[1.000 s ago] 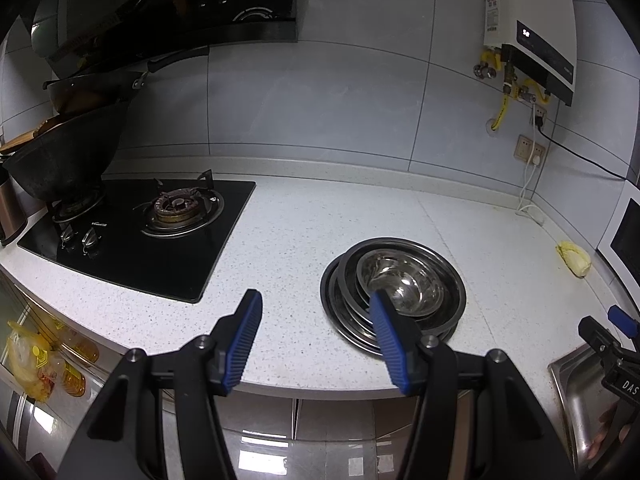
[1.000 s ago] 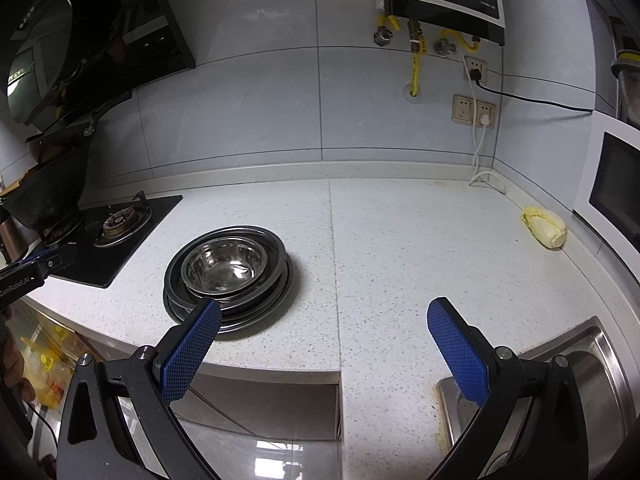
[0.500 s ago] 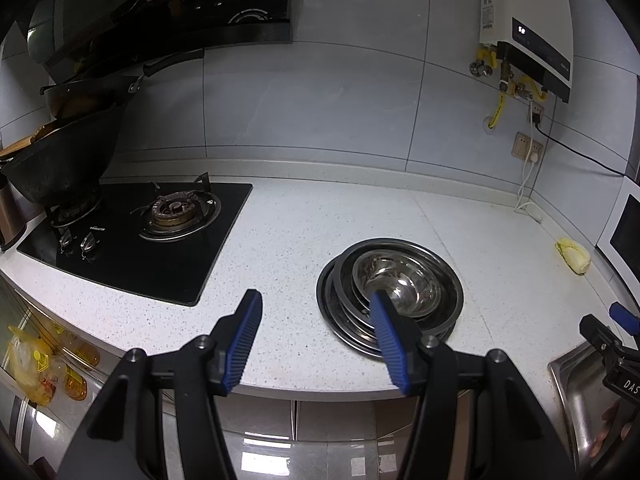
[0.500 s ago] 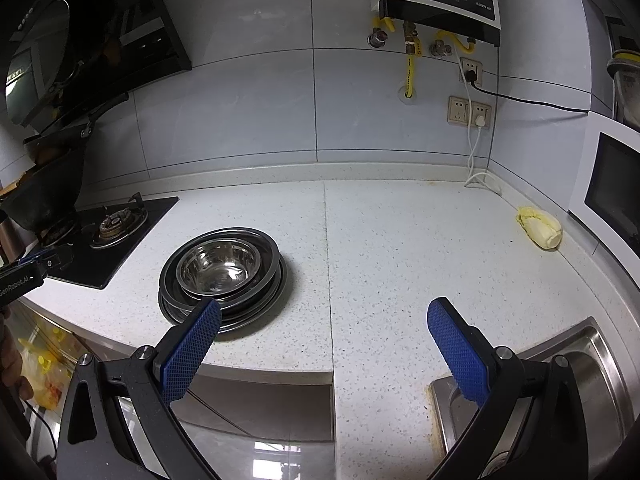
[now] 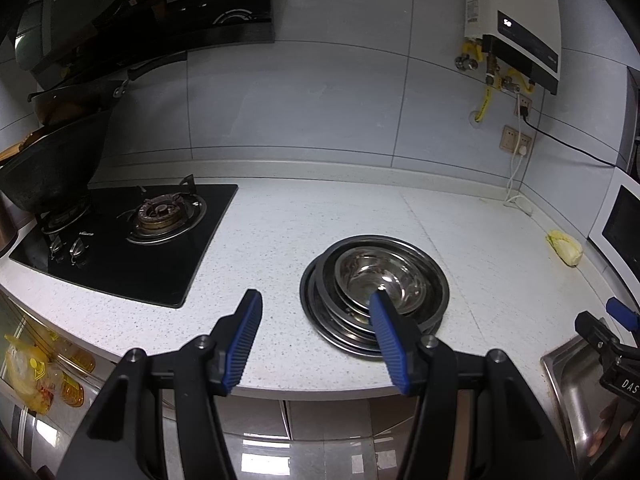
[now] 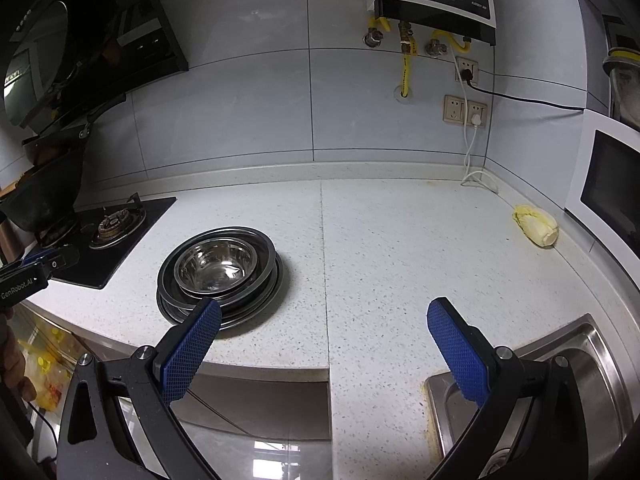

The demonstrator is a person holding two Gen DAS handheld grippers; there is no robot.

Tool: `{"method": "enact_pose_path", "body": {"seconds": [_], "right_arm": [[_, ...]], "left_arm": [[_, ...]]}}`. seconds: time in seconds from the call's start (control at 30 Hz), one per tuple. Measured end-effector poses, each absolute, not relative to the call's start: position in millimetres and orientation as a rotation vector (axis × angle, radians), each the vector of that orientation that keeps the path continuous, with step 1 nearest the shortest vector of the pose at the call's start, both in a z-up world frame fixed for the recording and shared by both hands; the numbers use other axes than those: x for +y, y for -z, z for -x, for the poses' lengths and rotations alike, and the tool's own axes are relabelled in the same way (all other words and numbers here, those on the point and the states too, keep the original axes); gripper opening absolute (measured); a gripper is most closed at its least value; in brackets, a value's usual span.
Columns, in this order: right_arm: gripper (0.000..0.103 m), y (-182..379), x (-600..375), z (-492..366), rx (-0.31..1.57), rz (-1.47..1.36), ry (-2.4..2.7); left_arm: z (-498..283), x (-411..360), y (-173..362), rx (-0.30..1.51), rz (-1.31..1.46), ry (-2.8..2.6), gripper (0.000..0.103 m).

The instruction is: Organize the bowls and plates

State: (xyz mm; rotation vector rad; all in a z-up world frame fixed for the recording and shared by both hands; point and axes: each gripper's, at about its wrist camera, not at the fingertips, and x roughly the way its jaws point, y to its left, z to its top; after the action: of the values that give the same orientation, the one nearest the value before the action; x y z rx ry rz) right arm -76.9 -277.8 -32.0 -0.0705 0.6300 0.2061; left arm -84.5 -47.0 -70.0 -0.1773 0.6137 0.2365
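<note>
Nearest the lens in the left wrist view, the left tool [image 5: 316, 336] stands with its blue pads spread and nothing between them, held just off the front edge of the table [image 5: 280, 240] and tilted downward. Its right-hand pad overlaps the near rim of the stack of steel plates [image 5: 352, 332] in the picture (whether it touches the metal I cannot tell; it looks to hover in front). The right tool [image 6: 324, 340] is likewise spread wide and empty, poised over the table's front edge with the sink [image 6: 592, 364] below its right pad.

The relation that matters: the stack lies at about one o'clock from the left tool, just beyond its pads, and at about eleven o'clock from the right tool, a little further off. I judge the left hand the nearer one. The stack is round, so it has no long axis to align with; the rim is what the pads would have to take.

A smaller bowl [image 6: 218, 266] sits nested on top of the plates, slightly off centre, the whole pile resting on the table between the hob [image 5: 132, 236] at ten o'clock and the sink at four o'clock. Further back, a pale cabbage piece [image 6: 536, 226] lies near the microwave, well apart from the stack.

Both tools point forward and down at a similar slant.
</note>
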Motion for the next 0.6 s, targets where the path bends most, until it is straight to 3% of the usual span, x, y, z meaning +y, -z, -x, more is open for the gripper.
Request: {"method": "enact_pose_path", "body": {"seconds": [0.6], "right_arm": [[0.101, 25, -297, 81, 0.619, 0.06, -0.162]], "left_arm": [[78, -69, 73, 0.634, 0.118, -0.155, 0.054]]}}
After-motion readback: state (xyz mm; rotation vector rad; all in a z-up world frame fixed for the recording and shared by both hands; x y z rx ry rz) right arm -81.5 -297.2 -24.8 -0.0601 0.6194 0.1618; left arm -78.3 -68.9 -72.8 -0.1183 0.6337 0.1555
